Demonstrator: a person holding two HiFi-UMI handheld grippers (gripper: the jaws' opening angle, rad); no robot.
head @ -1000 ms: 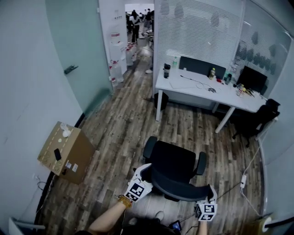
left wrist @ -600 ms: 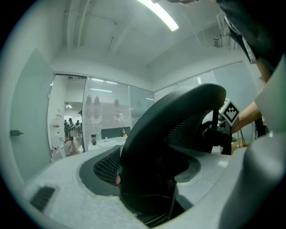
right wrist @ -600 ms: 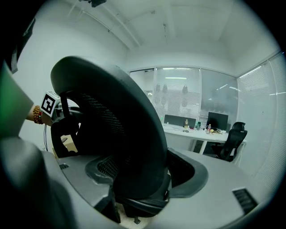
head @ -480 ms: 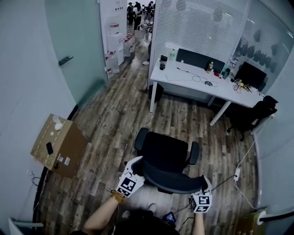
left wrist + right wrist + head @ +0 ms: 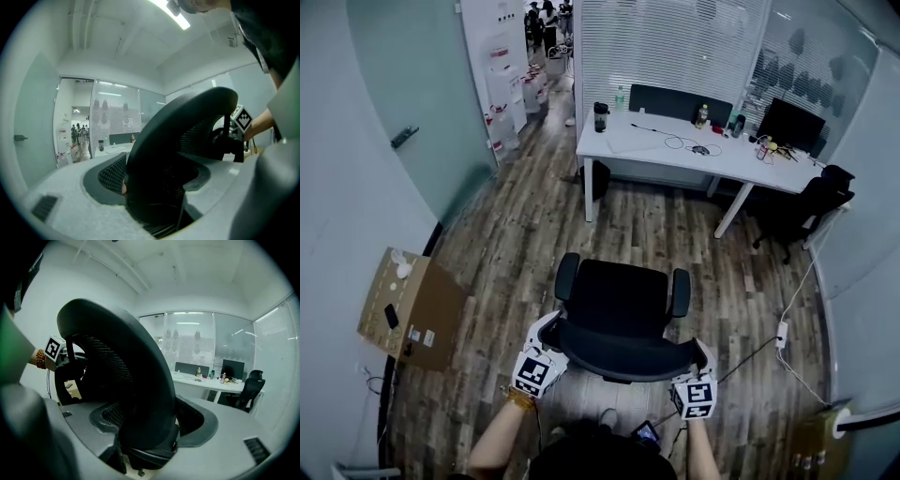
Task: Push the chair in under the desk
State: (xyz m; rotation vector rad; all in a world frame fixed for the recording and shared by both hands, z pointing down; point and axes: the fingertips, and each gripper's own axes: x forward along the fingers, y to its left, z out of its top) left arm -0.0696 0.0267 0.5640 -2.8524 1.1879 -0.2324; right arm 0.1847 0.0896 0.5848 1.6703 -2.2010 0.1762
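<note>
A black office chair (image 5: 619, 302) stands on the wood floor, facing the white desk (image 5: 642, 148) at the far wall, with open floor between them. I stand behind its curved backrest (image 5: 623, 358). My left gripper (image 5: 547, 334) clasps the backrest's left edge and my right gripper (image 5: 701, 354) its right edge. In the left gripper view the dark backrest rim (image 5: 178, 140) fills the gap of the left gripper (image 5: 157, 190), pressed by both pads. The right gripper (image 5: 150, 430) holds the rim (image 5: 136, 380) the same way.
A cardboard box (image 5: 408, 309) sits by the left wall. A second black chair (image 5: 806, 208) stands at the desk's right end, with a power strip (image 5: 783, 333) and cable on the floor. A monitor (image 5: 792, 122), bottles and cables lie on the desk, a bin (image 5: 598, 178) beneath.
The chair and both grippers have edged forward toward the desk together. The head view has shifted, so the box and door slide left in the picture. Both grips look unchanged.
</note>
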